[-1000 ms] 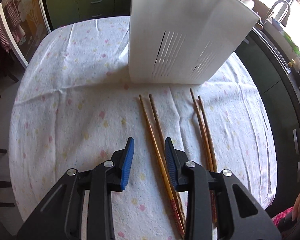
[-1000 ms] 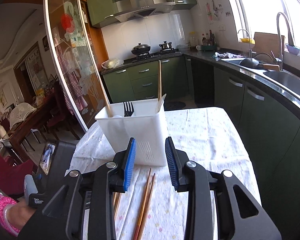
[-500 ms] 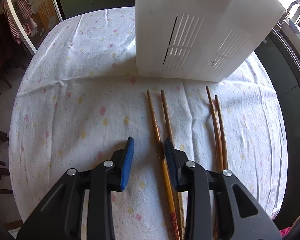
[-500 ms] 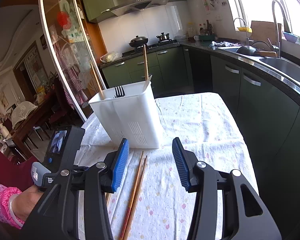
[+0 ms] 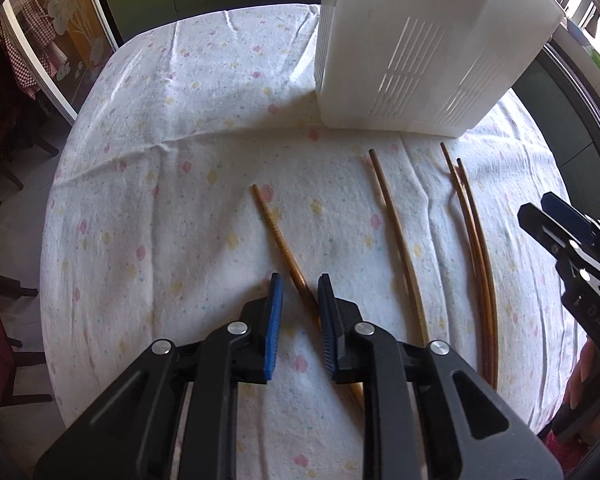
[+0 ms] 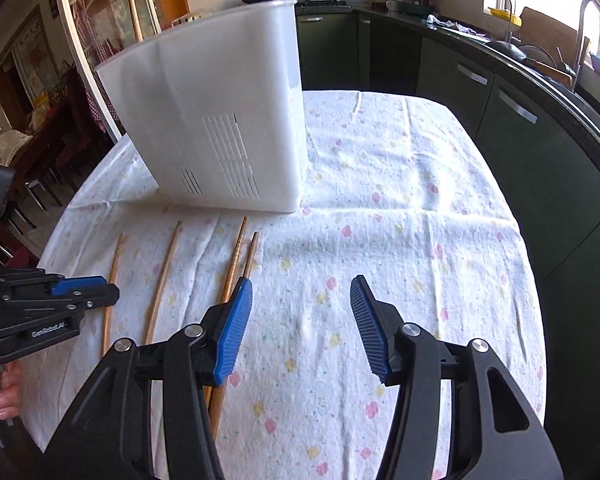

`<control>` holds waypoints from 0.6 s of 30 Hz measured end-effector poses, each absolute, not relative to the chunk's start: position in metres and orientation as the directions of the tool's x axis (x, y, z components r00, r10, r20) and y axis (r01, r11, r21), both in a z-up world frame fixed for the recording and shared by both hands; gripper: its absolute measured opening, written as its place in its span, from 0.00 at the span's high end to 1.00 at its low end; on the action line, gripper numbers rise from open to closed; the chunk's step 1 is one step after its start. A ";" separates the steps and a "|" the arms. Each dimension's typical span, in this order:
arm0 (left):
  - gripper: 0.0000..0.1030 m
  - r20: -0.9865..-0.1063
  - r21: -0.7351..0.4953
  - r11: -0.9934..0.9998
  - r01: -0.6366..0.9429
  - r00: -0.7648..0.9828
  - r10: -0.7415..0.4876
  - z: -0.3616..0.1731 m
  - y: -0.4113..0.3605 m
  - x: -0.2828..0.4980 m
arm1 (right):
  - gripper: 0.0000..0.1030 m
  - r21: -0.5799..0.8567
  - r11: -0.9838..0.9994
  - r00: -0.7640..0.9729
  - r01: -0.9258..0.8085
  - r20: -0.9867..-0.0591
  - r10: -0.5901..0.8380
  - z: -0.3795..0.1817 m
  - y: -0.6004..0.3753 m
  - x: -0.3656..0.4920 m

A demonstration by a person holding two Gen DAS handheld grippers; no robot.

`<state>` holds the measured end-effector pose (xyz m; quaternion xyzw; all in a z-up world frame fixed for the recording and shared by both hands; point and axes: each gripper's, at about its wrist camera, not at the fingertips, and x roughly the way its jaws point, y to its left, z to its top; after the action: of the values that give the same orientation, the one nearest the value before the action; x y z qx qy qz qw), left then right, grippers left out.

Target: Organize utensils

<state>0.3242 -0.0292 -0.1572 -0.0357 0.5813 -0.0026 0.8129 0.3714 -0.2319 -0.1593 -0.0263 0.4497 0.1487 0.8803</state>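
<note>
Floral cloth (image 5: 180,200) covers the table; a white utensil caddy (image 5: 420,60) stands on it. Four chopsticks lie just before the caddy. Left gripper (image 5: 298,292), jaws just narrowing, straddles one chopstick (image 5: 276,236) without pinching. Right gripper (image 6: 300,300) gapes empty beside the chopstick pair (image 6: 236,256).

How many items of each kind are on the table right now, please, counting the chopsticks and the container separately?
Chopsticks lying on the tablecloth: 4 (one between the left hand-held gripper jaws, one beside it, and a pair further right)
White slotted utensil holder: 1
Total: 5
</note>
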 end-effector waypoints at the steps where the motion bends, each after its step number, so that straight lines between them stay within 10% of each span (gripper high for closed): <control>1: 0.82 -0.944 -0.066 0.997 -0.034 0.325 -0.051 -0.157 -0.026 0.323 | 0.60 0.078 0.954 0.540 -0.288 -0.810 0.229 -0.163 -0.228 0.375; 18: 0.82 -0.928 -0.048 0.998 0.040 0.368 -0.060 -0.159 -0.040 0.327 | 0.70 -0.015 0.942 0.505 -0.335 -0.847 0.166 -0.185 -0.189 0.384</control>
<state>0.3272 -0.0404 -0.1585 -0.0088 0.5611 -0.0300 0.8271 0.3839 -0.1886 -0.1849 -0.0888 0.4757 0.1453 0.8630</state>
